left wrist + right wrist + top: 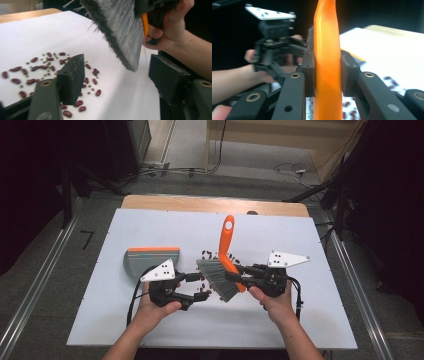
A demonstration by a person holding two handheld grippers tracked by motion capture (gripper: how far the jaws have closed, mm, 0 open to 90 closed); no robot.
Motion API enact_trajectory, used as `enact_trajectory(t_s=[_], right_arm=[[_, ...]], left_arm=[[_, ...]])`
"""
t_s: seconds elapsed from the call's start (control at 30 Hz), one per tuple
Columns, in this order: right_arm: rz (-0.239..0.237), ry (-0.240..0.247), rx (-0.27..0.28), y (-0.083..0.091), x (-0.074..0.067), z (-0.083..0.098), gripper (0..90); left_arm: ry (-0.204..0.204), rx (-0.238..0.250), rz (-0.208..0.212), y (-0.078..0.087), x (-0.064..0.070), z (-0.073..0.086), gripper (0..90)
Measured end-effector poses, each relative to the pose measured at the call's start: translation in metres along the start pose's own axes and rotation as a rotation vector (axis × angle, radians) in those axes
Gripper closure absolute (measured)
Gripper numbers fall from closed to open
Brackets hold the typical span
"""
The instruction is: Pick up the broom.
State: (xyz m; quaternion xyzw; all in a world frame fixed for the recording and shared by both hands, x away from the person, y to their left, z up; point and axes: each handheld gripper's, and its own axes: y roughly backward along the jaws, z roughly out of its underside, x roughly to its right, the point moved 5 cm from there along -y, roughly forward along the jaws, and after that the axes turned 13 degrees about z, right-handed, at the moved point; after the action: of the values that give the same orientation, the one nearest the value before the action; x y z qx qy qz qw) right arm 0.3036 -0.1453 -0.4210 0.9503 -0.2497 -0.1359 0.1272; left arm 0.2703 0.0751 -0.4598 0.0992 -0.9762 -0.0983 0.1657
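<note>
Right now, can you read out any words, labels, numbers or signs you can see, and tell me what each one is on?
"7": a dark mark like this digit on the grey floor left of the table.
Nothing else reads: brush, dustpan and the grey plates with black dots carry no legible text.

Beans [207,255] and brush [220,277] mid-table — edges free

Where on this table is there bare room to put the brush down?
Free: the white mat right of the right gripper, and its far left corner beyond the dustpan. Crowded: the middle, with beans, brush and left gripper.
</note>
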Motion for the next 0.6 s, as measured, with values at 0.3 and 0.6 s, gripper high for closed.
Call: enact_trajectory(t_s=[0.3,0.6], right_arm=[[0.213,0.012,-0.045,0.003,0.014,-0.002,68.4],[0.387,-0.016,-0.088,0.010,0.035,0.000,68.4]], left_arm=[[0.007,-0.011,-0.088,0.009,-0.006,0.003,2.1],[0.010,0.029,-0.155,0.028,-0.013,0.004,0.0]])
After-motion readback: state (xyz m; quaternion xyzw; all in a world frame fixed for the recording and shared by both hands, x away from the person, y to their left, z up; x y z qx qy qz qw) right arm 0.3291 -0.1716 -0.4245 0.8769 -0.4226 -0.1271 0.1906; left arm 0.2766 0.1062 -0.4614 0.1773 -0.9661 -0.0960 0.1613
